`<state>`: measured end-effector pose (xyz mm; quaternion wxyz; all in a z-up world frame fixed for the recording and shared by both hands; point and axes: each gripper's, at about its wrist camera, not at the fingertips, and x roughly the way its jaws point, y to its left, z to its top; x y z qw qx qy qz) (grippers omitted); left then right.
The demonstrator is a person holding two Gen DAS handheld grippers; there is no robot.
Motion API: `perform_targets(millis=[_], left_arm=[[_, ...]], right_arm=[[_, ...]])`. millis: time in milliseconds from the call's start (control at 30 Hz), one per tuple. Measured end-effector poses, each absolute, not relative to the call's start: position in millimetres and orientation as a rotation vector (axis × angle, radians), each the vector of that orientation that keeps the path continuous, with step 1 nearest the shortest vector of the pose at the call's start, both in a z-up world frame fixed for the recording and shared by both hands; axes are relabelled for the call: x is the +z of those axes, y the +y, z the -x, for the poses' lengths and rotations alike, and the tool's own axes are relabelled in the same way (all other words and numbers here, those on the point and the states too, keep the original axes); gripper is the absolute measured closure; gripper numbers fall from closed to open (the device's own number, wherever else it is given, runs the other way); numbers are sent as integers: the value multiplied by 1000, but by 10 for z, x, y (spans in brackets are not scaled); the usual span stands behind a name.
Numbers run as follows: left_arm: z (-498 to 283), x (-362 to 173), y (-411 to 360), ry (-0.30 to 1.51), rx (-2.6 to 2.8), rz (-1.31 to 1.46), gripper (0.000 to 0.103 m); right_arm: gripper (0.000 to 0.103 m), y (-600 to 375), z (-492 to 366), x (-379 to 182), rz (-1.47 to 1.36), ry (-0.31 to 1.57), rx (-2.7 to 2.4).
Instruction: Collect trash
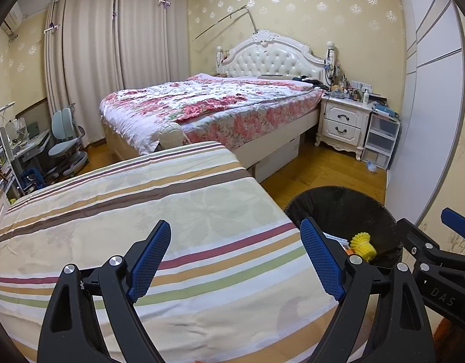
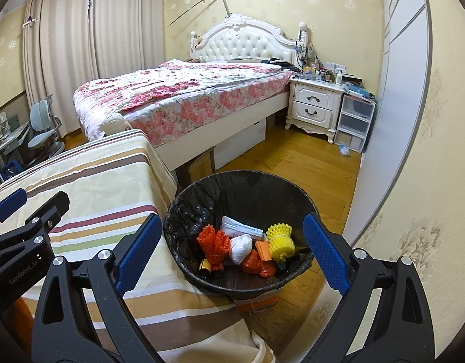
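Note:
A round bin with a black liner point(image 2: 199, 193) stands on the floor beside the striped table. It holds a yellow foam net point(image 2: 281, 242), orange foam nets point(image 2: 212, 243), a white crumpled bag point(image 2: 241, 248), a white packet point(image 2: 241, 228) and small dark rolls point(image 2: 209, 267). My right gripper point(image 2: 232, 254) is open and empty, above the bin. My left gripper point(image 1: 237, 260) is open and empty over the striped cloth point(image 1: 141, 211). The bin point(image 1: 338, 208) and yellow net point(image 1: 363, 246) show at the right of the left wrist view, with the right gripper's body point(image 1: 438, 251) beside them.
A bed with a floral cover point(image 2: 184, 96) stands behind, with boxes under it. A white nightstand point(image 2: 314, 106) and clear drawers point(image 2: 355, 124) stand at the right by a wardrobe. A desk and chair point(image 1: 63, 139) stand at the far left. The floor is wood point(image 2: 308, 163).

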<state>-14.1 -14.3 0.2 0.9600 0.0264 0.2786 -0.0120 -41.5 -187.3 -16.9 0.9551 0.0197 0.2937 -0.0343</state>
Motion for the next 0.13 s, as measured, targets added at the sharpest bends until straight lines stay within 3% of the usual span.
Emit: perform_targets(millis=[133], left_arm=[[143,-10,-17,569,16,-75,18]], right_arm=[[11,-1736,393,-197,-25,604,-42]])
